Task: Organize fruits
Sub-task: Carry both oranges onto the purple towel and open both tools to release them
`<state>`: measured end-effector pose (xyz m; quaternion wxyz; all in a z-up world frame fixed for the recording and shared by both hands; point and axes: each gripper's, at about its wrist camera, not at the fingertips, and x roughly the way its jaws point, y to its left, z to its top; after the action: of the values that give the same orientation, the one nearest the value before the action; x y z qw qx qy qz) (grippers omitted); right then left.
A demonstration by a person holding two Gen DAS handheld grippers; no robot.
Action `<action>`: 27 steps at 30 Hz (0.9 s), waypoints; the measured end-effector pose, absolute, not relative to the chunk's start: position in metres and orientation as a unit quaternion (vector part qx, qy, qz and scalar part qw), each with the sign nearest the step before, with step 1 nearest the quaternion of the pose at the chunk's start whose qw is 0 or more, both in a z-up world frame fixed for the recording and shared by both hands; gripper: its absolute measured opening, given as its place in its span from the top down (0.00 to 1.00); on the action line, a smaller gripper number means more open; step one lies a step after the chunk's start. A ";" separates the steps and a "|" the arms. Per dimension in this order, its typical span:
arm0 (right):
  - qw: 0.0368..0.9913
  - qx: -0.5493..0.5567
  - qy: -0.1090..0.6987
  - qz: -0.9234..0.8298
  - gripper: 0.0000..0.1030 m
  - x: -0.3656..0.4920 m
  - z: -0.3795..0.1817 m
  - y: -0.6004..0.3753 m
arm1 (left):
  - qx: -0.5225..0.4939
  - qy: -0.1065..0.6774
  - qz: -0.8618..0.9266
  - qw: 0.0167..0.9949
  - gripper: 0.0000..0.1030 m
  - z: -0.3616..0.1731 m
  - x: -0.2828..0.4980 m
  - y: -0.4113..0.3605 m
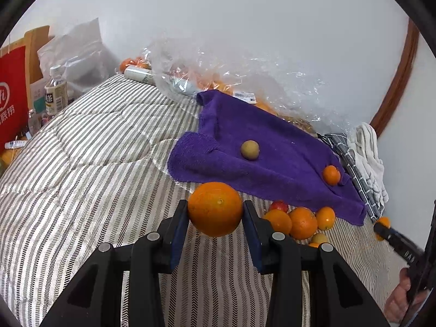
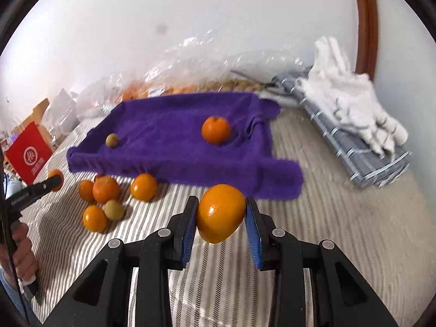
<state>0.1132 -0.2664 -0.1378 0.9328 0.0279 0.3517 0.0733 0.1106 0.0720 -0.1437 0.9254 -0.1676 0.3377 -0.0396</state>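
A grey-and-cream striped quilted bedcover (image 1: 90, 163) fills most of both views, with a plain white wall behind it. On the bedcover lies a purple terry towel (image 1: 272, 147), spread flat with its edges rumpled. Behind the towel, against the wall, sits a heap of crinkled clear plastic bags (image 1: 231, 76) with orange fruit inside, though the glare makes the contents hard to count. To the right of the towel are a folded grey-checked cloth (image 2: 348, 141) and a white knitted cloth (image 2: 351, 103) lying on top of it. A red paper bag with white characters (image 1: 12, 95) stands off the bed's far left, beside a clear plastic bottle (image 1: 55, 90).

The left gripper (image 1: 215, 209) has its blue-padded jaws clamped on a large round orange (image 1: 215, 208), held above the bedcover just in front of the towel's near edge. The right gripper (image 2: 221, 212) is likewise closed on a smooth oval orange fruit (image 2: 220, 212), held up off the bedcover near the towel's front corner.

A loose cluster of small oranges (image 2: 106, 190) lies on the bedcover just before the towel, with a red fruit (image 1: 278, 205) and a dull yellow-green fruit (image 2: 114, 209) among them. On the towel rest a small stemmed tangerine (image 2: 215, 129) and a small brownish-green round fruit (image 1: 250, 150), well apart.
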 end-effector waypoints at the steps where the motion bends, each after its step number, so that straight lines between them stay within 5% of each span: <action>1: 0.933 0.031 0.351 0.075 0.67 0.113 -0.135 -0.268 | -0.167 0.336 -0.042 0.926 0.64 -0.143 0.110 0.071; 17: 0.944 0.043 0.308 0.111 0.67 0.143 -0.080 -0.261 | -0.154 0.323 -0.014 0.934 0.64 -0.134 0.102 0.082; 27: 0.950 0.022 0.284 0.125 0.67 0.185 -0.059 -0.250 | -0.100 0.325 -0.006 0.941 0.64 -0.080 0.106 0.090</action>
<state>0.1851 -0.2500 -0.0587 0.9503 0.0218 0.2841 0.1250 0.1061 0.0898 -0.0804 0.9406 -0.0995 0.3247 -0.0064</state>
